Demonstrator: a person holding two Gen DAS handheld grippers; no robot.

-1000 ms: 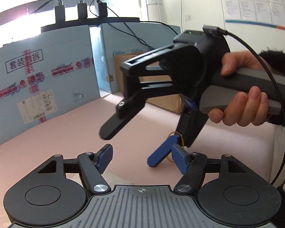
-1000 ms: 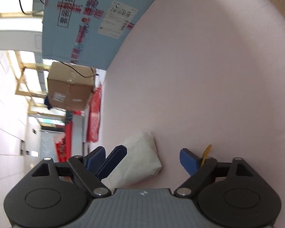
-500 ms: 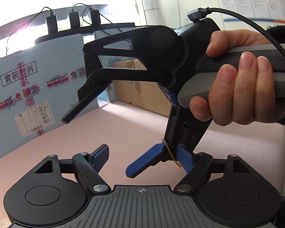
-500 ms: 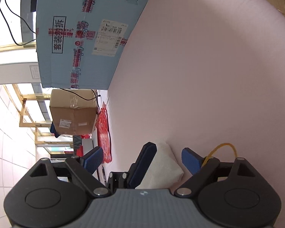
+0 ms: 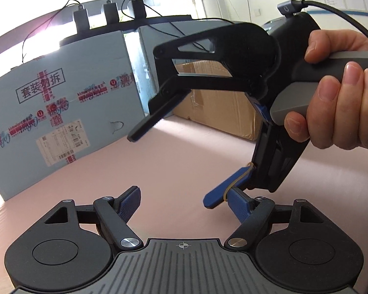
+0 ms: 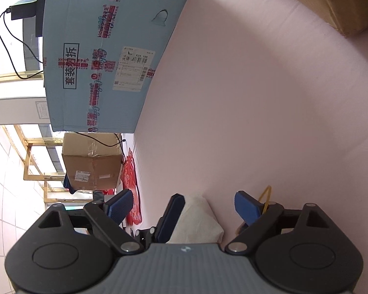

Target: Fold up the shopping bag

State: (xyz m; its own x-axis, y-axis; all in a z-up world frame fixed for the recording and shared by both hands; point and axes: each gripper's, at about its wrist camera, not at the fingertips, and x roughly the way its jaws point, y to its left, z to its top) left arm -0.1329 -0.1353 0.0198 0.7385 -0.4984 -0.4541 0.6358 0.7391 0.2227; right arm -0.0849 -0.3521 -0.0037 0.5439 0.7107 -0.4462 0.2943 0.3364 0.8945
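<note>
The white folded shopping bag (image 6: 198, 223) lies on the pink tabletop (image 6: 257, 98), close under my right gripper (image 6: 184, 205). That gripper is open, and its blue pads (image 6: 247, 207) stand wide on either side of the bag without touching it. One blue finger (image 6: 170, 218) of my left gripper pokes in beside the bag. In the left wrist view my left gripper (image 5: 184, 203) is open with nothing between its pads. A hand (image 5: 336, 103) holds the right gripper (image 5: 170, 170) just ahead of it, jaws spread. The bag is hidden in this view.
A light-blue printed carton (image 5: 61, 112) stands along the back of the table, with a brown carton (image 5: 220, 103) to its right. Chargers with cables (image 5: 110, 12) sit on top. Past the table's edge are another brown box (image 6: 93, 164) and red items (image 6: 132, 183).
The right gripper has rolled and come closer in front of the left camera. The left jaws have widened a little. In the right wrist view the bag has slid lower under the gripper.
</note>
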